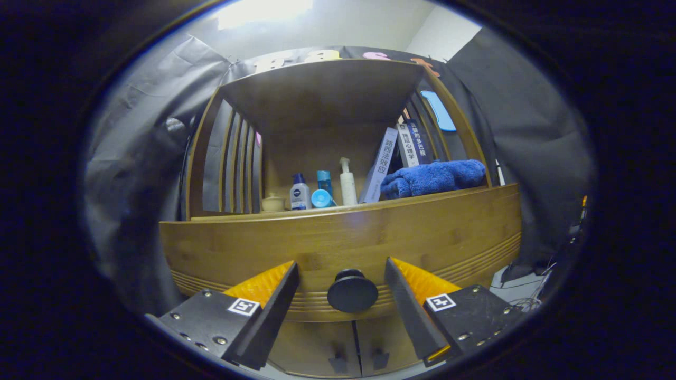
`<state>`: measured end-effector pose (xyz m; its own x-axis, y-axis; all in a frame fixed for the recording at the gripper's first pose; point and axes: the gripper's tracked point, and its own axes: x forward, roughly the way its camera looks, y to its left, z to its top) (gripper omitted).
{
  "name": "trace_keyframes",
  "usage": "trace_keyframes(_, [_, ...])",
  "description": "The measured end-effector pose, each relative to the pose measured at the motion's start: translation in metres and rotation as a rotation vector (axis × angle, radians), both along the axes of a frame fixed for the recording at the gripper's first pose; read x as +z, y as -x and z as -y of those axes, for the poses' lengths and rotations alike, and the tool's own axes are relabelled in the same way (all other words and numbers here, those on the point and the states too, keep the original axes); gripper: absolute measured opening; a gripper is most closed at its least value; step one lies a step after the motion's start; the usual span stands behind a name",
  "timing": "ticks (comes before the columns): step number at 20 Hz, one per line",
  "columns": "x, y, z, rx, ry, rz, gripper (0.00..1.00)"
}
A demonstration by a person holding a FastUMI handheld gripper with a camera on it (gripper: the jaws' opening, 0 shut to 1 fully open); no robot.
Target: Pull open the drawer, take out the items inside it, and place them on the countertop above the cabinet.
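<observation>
A wooden cabinet's drawer front (338, 240) faces me, shut, with a round black knob (352, 291) low in its middle. My gripper (343, 272) is open. Its two fingertips flank the knob, one on each side, with a gap between each finger and the knob. The knob sits between the fingers, slightly beyond the tips. Above the drawer runs the countertop (348, 208), with a shelf roof over it. What lies inside the drawer is hidden.
On the countertop stand a small cream jar (273, 202), a white bottle with a blue cap (300, 193), a blue bottle (323, 190), a white pump bottle (347, 183), leaning books (393, 158) and a blue towel (433, 178). Two small cabinet doors (355, 343) sit below the drawer.
</observation>
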<state>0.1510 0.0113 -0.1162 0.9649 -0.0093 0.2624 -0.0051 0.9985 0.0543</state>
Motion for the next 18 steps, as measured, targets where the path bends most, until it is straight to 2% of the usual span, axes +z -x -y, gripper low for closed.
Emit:
trace_keyframes(8, [0.002, -0.030, -0.001, -0.003, 0.011, 0.107, 0.99])
trace_keyframes(18, [0.004, -0.050, 0.001, -0.016, 0.025, 0.004, 0.96])
